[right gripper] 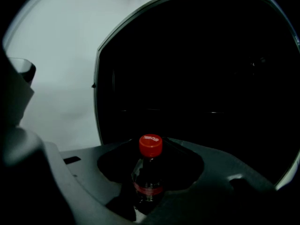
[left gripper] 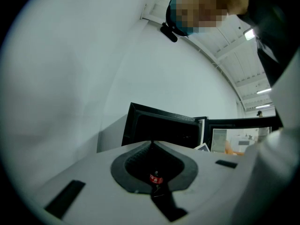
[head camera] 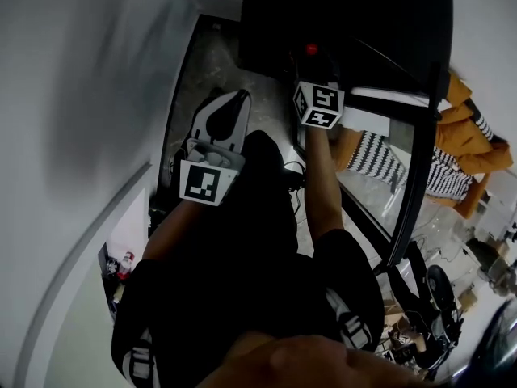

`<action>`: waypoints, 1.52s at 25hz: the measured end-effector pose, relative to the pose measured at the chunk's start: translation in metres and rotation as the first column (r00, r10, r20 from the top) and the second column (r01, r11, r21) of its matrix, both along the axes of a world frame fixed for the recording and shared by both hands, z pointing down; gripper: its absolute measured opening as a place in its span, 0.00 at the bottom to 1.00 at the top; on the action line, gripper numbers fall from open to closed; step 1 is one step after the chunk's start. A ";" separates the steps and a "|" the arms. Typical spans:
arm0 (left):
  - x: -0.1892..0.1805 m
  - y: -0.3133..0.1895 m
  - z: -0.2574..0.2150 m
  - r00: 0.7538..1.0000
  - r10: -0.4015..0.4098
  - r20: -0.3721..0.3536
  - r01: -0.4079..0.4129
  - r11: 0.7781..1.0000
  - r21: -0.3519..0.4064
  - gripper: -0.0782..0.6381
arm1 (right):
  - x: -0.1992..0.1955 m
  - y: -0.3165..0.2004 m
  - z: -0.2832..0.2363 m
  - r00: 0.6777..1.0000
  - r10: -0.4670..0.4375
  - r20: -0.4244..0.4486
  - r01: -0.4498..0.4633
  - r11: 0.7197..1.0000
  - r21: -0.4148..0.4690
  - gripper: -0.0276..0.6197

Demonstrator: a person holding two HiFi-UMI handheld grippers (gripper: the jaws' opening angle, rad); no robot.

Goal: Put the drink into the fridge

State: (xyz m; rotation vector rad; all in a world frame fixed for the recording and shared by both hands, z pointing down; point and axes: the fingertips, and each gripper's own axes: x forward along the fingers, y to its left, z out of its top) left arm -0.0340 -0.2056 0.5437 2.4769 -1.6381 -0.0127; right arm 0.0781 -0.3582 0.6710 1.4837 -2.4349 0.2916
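- Head view: the right gripper [head camera: 313, 65] reaches toward the dark, open fridge [head camera: 355, 14], with a red-capped cola bottle [head camera: 311, 49] at its tip. The glass fridge door [head camera: 408, 160] stands open at the right. The left gripper [head camera: 236, 103] hangs to the lower left, apart from the fridge.
- Left gripper view: its jaw tips meet, closed on nothing. A tiny red speck shows in the hollow behind them, too small to name. The fridge stands ahead, beside a white wall [left gripper: 70, 78].
- Right gripper view: its jaws clamp the upright bottle, which holds a dark drink and has a red label band. The white writing on the red cap is unreadable. The bottle is in front of the black fridge opening.
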 end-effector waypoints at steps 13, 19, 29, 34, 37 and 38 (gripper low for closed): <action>0.006 -0.020 0.023 0.999 0.043 0.000 -0.043 0.999 0.006 0.13 | -0.001 -0.029 0.033 0.999 0.037 -0.002 -0.037 0.999 0.000 0.26; 0.003 -0.030 0.028 0.999 0.047 0.002 -0.047 0.999 0.005 0.13 | -0.011 -0.050 0.036 1.000 0.031 -0.002 -0.031 0.999 0.018 0.26; 0.003 -0.047 0.046 0.998 0.065 -0.001 -0.065 0.998 0.011 0.13 | -0.023 -0.092 0.054 0.999 0.040 0.006 -0.040 0.999 0.037 0.26; 0.003 -0.053 0.055 0.998 0.070 0.002 -0.070 0.997 0.012 0.13 | -0.024 -0.110 0.064 0.999 0.050 0.005 -0.050 0.997 0.059 0.26; 0.003 -0.055 0.060 0.997 0.074 0.005 -0.074 0.997 0.010 0.13 | -0.023 -0.119 0.073 0.998 0.057 -0.004 -0.057 0.997 0.051 0.26; 0.002 -0.055 0.062 0.997 0.074 0.004 -0.074 0.997 0.010 0.13 | -0.022 -0.120 0.078 0.998 0.058 -0.006 -0.058 0.997 0.041 0.26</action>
